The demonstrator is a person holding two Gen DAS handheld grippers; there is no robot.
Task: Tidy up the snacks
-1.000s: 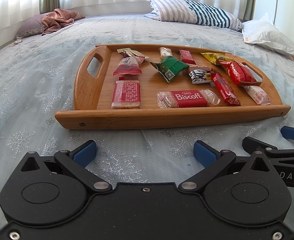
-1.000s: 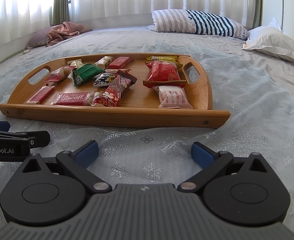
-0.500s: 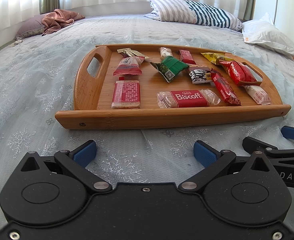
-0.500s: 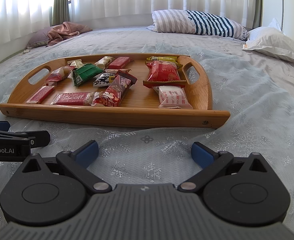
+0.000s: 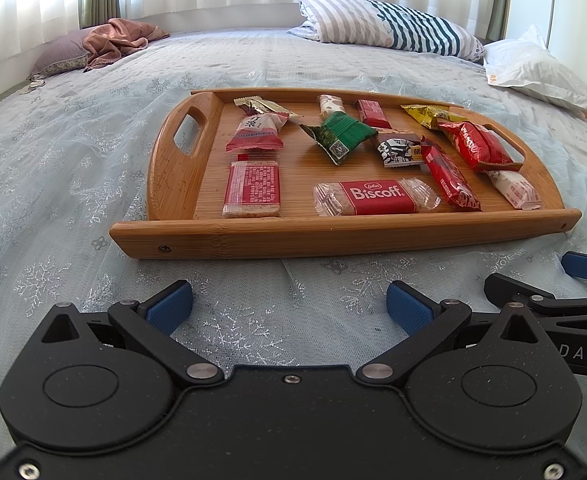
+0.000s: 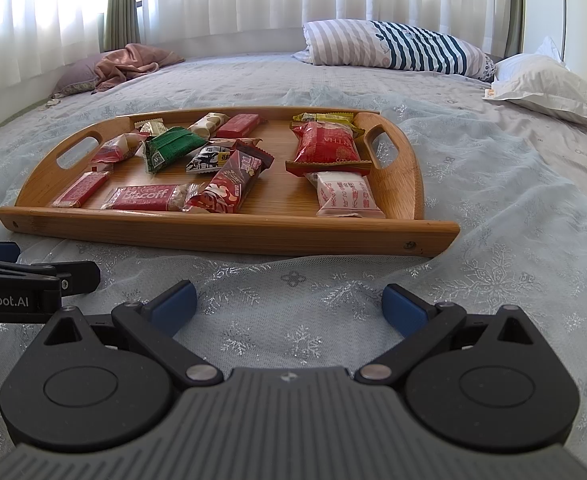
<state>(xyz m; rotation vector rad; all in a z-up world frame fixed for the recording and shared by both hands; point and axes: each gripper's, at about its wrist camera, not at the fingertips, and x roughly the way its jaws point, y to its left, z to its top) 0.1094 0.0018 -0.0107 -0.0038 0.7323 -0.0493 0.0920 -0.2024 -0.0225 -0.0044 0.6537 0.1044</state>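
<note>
A wooden tray point(image 5: 333, 236) point(image 6: 229, 234) lies on the bed and holds several wrapped snacks. Among them are a red Biscoff pack point(image 5: 377, 197) point(image 6: 145, 198), a green packet point(image 5: 343, 132) point(image 6: 171, 148), a red flat bar point(image 5: 252, 188), a long red bar point(image 5: 447, 178) point(image 6: 229, 182), a big red bag point(image 5: 475, 146) point(image 6: 325, 146) and a white-red pack point(image 6: 345, 194). My left gripper point(image 5: 289, 306) is open and empty, just in front of the tray's near rim. My right gripper point(image 6: 289, 304) is open and empty, in front of the tray's right half.
The bed has a pale blue snowflake cover point(image 5: 53, 160). A striped pillow point(image 5: 389, 26) and a white pillow point(image 5: 541, 68) lie at the far end. A pink cloth on a purple pillow point(image 5: 113, 40) lies far left. Curtains hang behind.
</note>
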